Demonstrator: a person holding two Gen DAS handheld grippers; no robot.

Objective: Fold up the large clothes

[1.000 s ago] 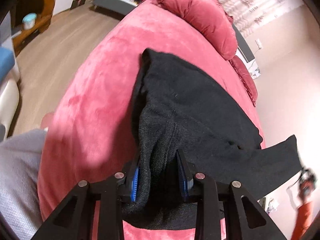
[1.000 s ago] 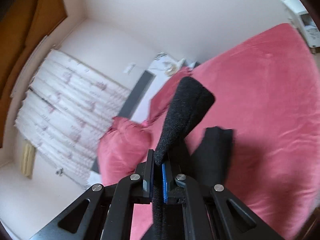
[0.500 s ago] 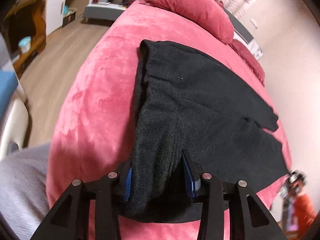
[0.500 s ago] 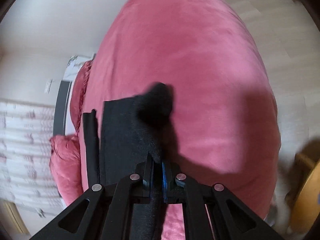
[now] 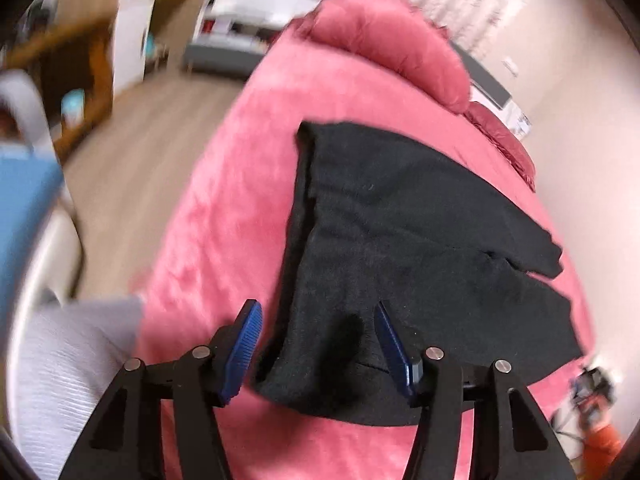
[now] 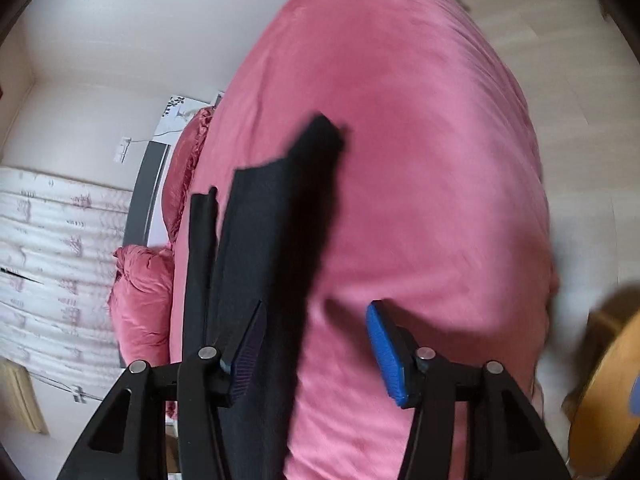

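Observation:
A black garment (image 5: pixel 400 232) lies folded on a pink bed (image 5: pixel 232 216). My left gripper (image 5: pixel 316 332) is open just above the garment's near edge, its blue pads (image 5: pixel 244 340) either side of the cloth and holding nothing. In the right wrist view the same garment (image 6: pixel 264 240) lies flat on the bed (image 6: pixel 420 160) in long folded strips. My right gripper (image 6: pixel 316 340) is open, with the garment's edge between and below its pads (image 6: pixel 384 348), not held.
Pink pillows (image 5: pixel 384 36) lie at the head of the bed. Wooden floor (image 5: pixel 140 152), a grey cabinet (image 5: pixel 236 36) and wooden furniture (image 5: pixel 72 64) stand on the left. A wooden object (image 6: pixel 604 392) is at the right wrist view's right edge. Grey clothing (image 5: pixel 68 364) shows bottom left.
Both grippers have opened and let go of the black garment. It dropped flat onto the bed. The right gripper swung down from the wall view to over the bed.

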